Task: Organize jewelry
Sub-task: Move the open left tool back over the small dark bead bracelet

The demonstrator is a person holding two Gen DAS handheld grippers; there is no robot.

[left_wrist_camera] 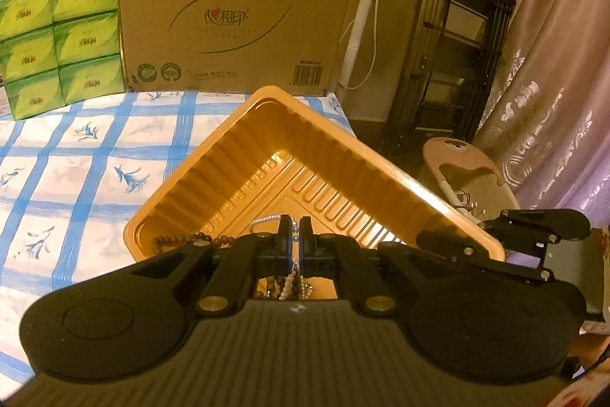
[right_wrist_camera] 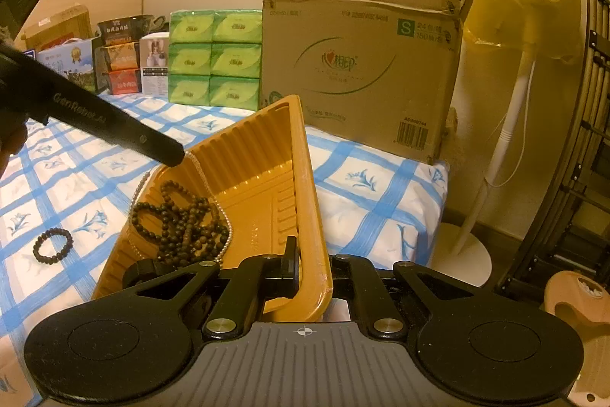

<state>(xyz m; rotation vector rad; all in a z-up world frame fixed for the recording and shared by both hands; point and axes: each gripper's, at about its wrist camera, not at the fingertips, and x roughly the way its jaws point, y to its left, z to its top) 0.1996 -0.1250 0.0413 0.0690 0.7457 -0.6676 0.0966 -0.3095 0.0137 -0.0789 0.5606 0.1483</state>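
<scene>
Orange ribbed plastic tray (right_wrist_camera: 267, 155) — square, shallow, tilted up off the blue-and-white checked bedcloth (right_wrist_camera: 362, 185), its right rim pinched between the closed jaws of the right gripper (right_wrist_camera: 310, 264).

Long dark brown wooden bead strand (right_wrist_camera: 179, 224) — heaped in the low left corner of the tray.

White pearl necklace (right_wrist_camera: 198, 166) — one end clamped in the left gripper (left_wrist_camera: 294, 239), whose jaws are closed on it; in the right wrist view it runs down from the gripper tip into the tray, along the edge of the wooden beads.

Small dark bead bracelet (right_wrist_camera: 52, 245) — lying flat on the bedcloth, left of the tray and apart from it.

Large brown cardboard carton (right_wrist_camera: 362, 63) — upright at the far edge of the bed, behind the tray.

Green tissue packs (right_wrist_camera: 215, 60) — stacked in two columns just left of the carton.

White pedestal fan stand (right_wrist_camera: 495, 163) — on the floor to the right, head wrapped in yellow plastic.
</scene>
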